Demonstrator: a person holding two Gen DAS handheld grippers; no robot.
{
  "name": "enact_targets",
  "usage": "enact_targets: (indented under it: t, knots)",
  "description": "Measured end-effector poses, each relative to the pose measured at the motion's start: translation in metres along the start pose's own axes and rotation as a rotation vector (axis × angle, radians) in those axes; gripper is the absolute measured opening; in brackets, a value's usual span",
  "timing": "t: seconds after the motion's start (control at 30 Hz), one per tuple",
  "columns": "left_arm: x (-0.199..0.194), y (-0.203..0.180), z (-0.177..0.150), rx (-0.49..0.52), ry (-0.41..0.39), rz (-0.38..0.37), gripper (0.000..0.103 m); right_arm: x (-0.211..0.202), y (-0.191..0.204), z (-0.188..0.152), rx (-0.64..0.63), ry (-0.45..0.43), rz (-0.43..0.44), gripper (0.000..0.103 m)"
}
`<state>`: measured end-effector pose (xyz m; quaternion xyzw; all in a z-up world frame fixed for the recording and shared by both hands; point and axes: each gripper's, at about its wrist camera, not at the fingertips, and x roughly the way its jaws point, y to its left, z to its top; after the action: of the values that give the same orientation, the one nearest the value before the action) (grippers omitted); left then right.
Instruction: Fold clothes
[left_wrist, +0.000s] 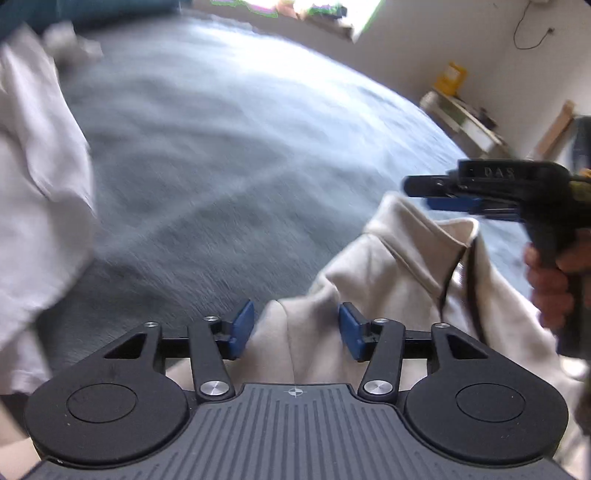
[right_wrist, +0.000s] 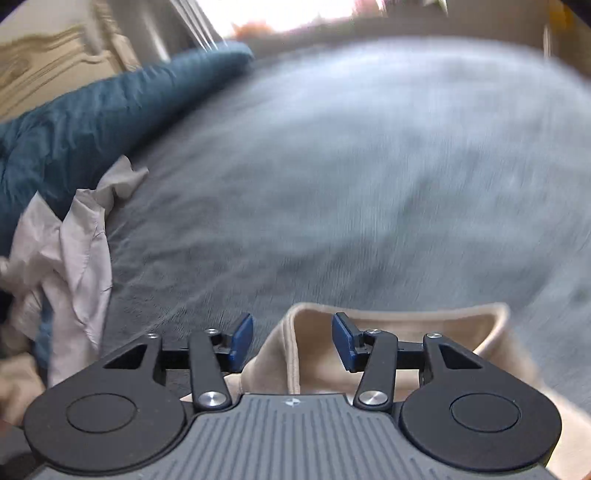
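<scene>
The cream collared garment (left_wrist: 399, 266) lies bunched on the grey bed (left_wrist: 229, 155), directly under and ahead of both claws: a fold of it rises between the spread blue pads of the left claw (left_wrist: 296, 328), and its hemmed edge runs between the equally wide, empty pads of the right claw (right_wrist: 293, 341). Its collar points away from the left claw, toward the bed's far side. Its long axis cannot be told from this heap; both claws look equally near.
</scene>
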<state>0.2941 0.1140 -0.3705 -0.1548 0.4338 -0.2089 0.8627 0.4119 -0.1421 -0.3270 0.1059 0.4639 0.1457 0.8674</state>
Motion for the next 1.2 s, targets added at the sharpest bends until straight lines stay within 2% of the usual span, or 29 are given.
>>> enact_targets:
  t: [0.03, 0.07, 0.13, 0.3, 0.43, 0.5, 0.57, 0.6, 0.67, 0.73, 0.8, 0.9, 0.97, 1.07, 1.2]
  knots:
    - [0.002, 0.004, 0.002, -0.006, 0.006, -0.02, 0.051, 0.008, -0.005, 0.004, 0.023, 0.046, 0.024, 0.013]
    - [0.001, 0.008, 0.001, -0.011, 0.002, -0.025, 0.051, 0.014, -0.008, 0.007, 0.034, 0.074, 0.036, 0.005]
    - [-0.001, 0.013, -0.002, -0.023, -0.015, -0.017, 0.05, 0.006, -0.005, 0.002, -0.005, 0.021, 0.012, 0.004]
    - [-0.004, 0.016, -0.014, -0.045, -0.056, -0.011, 0.05, 0.01, -0.005, -0.013, -0.014, -0.068, -0.033, 0.004]
    - [-0.006, 0.014, -0.018, -0.043, -0.067, 0.003, 0.05, 0.028, -0.005, -0.017, -0.047, -0.054, -0.036, 0.005]
    - [-0.007, 0.01, -0.019, -0.034, -0.07, 0.022, 0.05, 0.02, -0.008, -0.013, -0.039, -0.056, -0.024, 0.011]
    - [-0.01, 0.002, -0.018, -0.02, -0.074, 0.054, 0.051, -0.005, -0.012, -0.008, -0.007, -0.085, 0.013, 0.032]
    - [-0.011, -0.002, -0.017, -0.013, -0.076, 0.07, 0.052, -0.024, -0.016, -0.007, 0.006, -0.115, 0.035, 0.035]
    - [-0.018, -0.01, -0.016, -0.001, -0.094, 0.092, 0.052, -0.07, -0.022, -0.007, 0.005, -0.168, 0.054, 0.036]
    - [-0.025, -0.019, -0.016, 0.01, -0.119, 0.109, 0.052, -0.115, -0.027, -0.012, -0.028, -0.178, 0.025, 0.036]
    - [-0.034, -0.032, -0.016, 0.022, -0.148, 0.111, 0.052, -0.15, -0.03, -0.021, -0.07, -0.138, 0.004, 0.036]
    - [-0.045, -0.058, -0.017, 0.04, -0.16, 0.056, 0.052, -0.173, -0.035, -0.038, -0.107, -0.03, -0.021, 0.036]
    - [-0.041, -0.081, -0.023, 0.065, -0.114, -0.011, 0.052, -0.172, -0.037, -0.05, -0.142, 0.029, -0.062, 0.036]
    - [-0.02, -0.118, -0.035, 0.077, -0.012, -0.088, 0.052, -0.142, -0.036, -0.062, -0.203, 0.074, -0.114, 0.036]
    - [0.008, -0.158, -0.056, 0.101, 0.108, -0.104, 0.048, -0.085, -0.023, -0.075, -0.344, 0.088, -0.194, 0.036]
